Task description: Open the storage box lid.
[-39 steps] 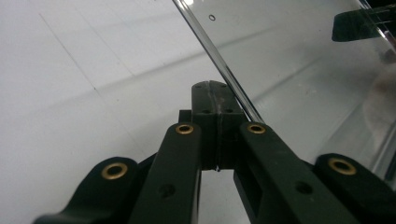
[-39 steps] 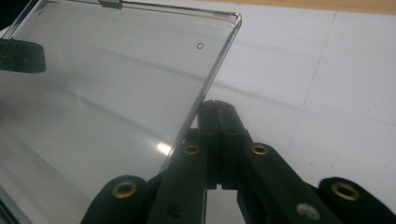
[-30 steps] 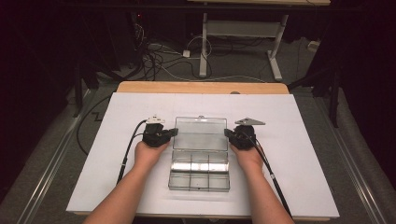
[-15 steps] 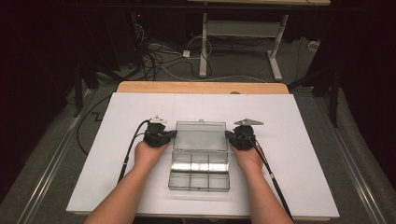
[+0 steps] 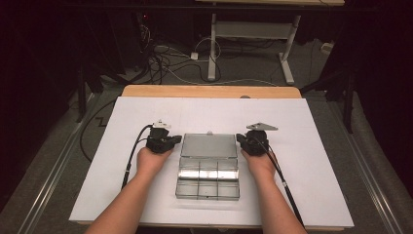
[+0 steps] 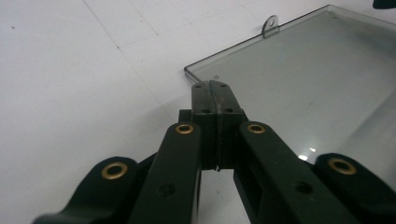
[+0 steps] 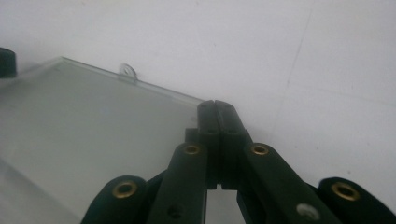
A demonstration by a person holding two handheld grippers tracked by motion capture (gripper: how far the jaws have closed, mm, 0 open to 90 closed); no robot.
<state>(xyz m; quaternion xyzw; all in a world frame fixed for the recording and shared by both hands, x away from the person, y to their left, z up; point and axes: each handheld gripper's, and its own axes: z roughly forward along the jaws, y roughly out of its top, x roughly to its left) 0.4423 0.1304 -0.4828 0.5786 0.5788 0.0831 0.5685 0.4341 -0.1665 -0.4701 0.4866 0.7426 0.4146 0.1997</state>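
A clear plastic compartment box [image 5: 208, 184] lies on the white table sheet, its clear lid [image 5: 208, 145] swung open at the far side. My left gripper [image 5: 176, 140] is at the lid's left edge and my right gripper [image 5: 239, 139] at its right edge. In the left gripper view the jaws are shut, tips [image 6: 215, 91] at the near corner of the lid [image 6: 303, 74]. In the right gripper view the shut tips [image 7: 215, 109] meet the corner of the lid [image 7: 93, 116]. Nothing shows between either pair of jaws. A small hanging tab [image 6: 270, 24] sticks out of the lid's far edge.
The white sheet [image 5: 311, 126] covers a wooden table [image 5: 209, 91]. Cables trail from both grippers toward the near edge. Beyond the table, a dark floor holds loose cables and a white desk frame [image 5: 253, 34].
The lid's far edge has come down toward the box in the high view, so the lid looks shorter. Both grippers have stayed at its sides.
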